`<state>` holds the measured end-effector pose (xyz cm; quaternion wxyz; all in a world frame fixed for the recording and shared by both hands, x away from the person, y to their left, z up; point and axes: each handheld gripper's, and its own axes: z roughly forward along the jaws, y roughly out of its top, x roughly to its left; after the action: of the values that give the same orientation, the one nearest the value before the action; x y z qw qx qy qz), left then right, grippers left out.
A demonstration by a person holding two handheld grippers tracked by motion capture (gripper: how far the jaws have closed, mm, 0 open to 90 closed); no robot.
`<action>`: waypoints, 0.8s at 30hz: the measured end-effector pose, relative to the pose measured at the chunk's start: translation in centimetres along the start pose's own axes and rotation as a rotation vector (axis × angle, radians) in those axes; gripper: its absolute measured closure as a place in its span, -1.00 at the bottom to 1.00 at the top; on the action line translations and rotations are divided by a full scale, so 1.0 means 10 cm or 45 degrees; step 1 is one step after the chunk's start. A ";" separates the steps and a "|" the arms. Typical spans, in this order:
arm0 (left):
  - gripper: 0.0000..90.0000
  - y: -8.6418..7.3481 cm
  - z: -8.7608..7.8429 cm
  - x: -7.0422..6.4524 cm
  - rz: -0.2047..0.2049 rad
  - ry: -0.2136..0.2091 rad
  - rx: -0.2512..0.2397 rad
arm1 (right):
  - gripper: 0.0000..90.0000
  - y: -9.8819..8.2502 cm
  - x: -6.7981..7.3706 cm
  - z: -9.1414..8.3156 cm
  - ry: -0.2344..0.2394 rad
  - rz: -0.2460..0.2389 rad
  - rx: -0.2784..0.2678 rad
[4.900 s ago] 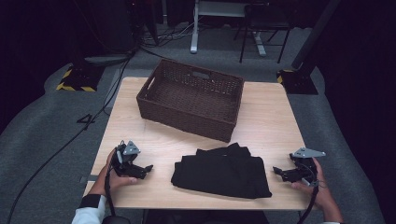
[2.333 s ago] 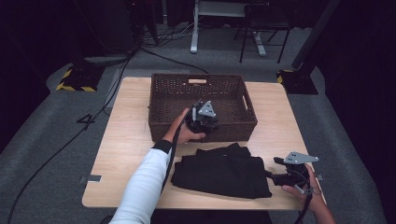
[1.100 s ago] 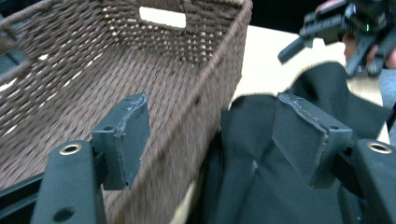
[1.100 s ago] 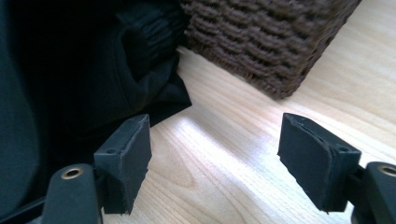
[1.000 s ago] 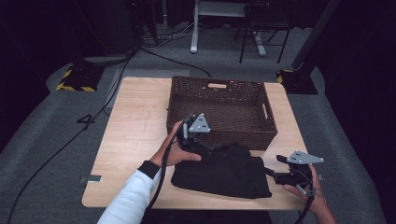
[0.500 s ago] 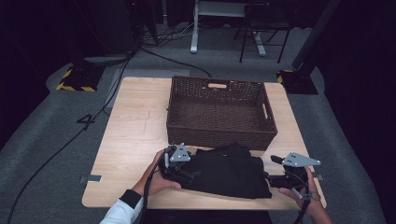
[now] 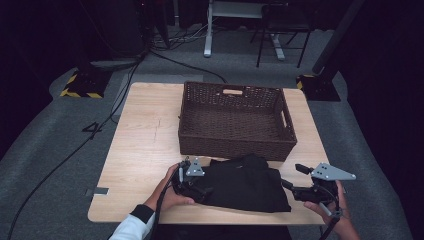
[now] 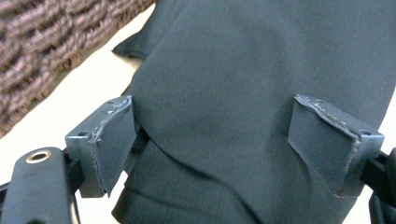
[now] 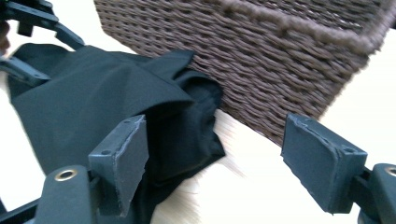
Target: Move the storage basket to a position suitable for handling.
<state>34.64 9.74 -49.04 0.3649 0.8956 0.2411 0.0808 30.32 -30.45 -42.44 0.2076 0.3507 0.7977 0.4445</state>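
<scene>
Your left claw (image 7: 200,191) is sitting at the left edge of the folded black garment (image 7: 246,183), jaws spread wide. They've just been opening. In the left gripper view the cloth is lying between the two pads (image 8: 110,140), w/ the left pad right at the folded edge and the right pad at the cloth's other side; can't tell if either is pressing, so it's reading as spread, not pinching.

Your right claw (image 7: 286,185) is hovering at the garment's right end, jaws also spread. In the right gripper view its left pad (image 9: 125,154) is just at the cloth's corner, while the right pad is out over bare wood, so nothing is pinched.

The garment is lying flat on the near part of the light wooden counter (image 7: 145,145), between both claws, w/ its far edge just beside the front wall of the brown wicker basket (image 7: 235,145). The basket is standing at the counter's middle-back, a cut-out handle in its far wall.

Beyond the counter: grey carpet (image 7: 45,150) w/ black cables running across it.
</scene>
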 end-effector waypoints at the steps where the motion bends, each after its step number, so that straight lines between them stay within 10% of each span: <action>1: -0.64 -0.02 0.01 -0.01 0.000 0.002 0.002 | -0.48 0.01 0.02 -0.01 0.000 -0.007 -0.004; 10: -0.64 -0.06 0.00 -0.02 -0.003 0.002 0.001 | -0.53 0.15 0.22 -0.17 0.078 -0.063 -0.069; 24: -0.84 -0.12 0.07 0.04 -0.069 -0.015 -0.013 | -0.67 -0.13 0.17 0.75 0.146 0.000 0.211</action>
<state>34.78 10.29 -50.35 0.3729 0.8873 0.2629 0.0669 33.54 -25.47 -47.47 0.1320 0.3405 0.8423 0.3964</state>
